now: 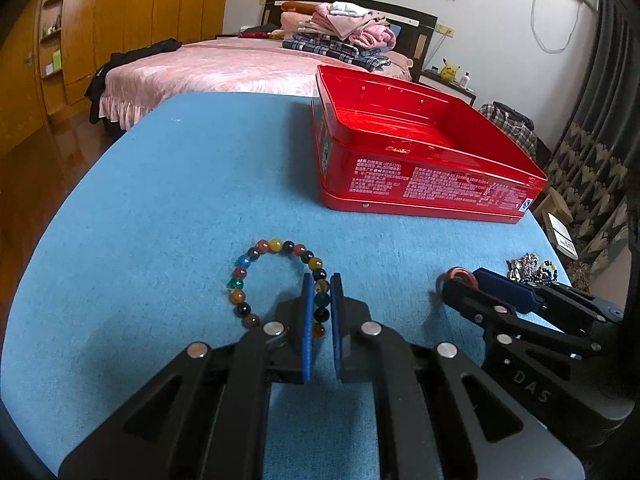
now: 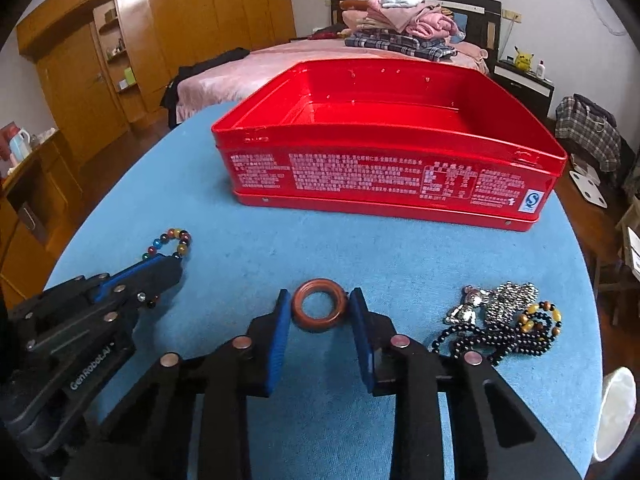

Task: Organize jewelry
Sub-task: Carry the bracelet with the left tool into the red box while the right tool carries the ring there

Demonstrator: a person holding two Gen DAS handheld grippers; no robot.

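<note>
A bracelet of multicoloured beads (image 1: 256,276) lies on the blue table; my left gripper (image 1: 321,286) is shut on its right side. It also shows in the right wrist view (image 2: 176,240). A brown ring (image 2: 319,310) lies flat between the fingers of my right gripper (image 2: 320,300), which straddles it; the pads look near its edges, and touching cannot be told. The ring also shows in the left wrist view (image 1: 460,276). An open red tin box (image 2: 384,152) stands empty at the back of the table.
A pile of black bead strings and silver trinkets (image 2: 504,320) lies right of the ring. A white cup (image 2: 616,412) stands at the table's right edge. The blue table (image 1: 160,200) is rounded; a bed (image 1: 224,64) lies beyond it.
</note>
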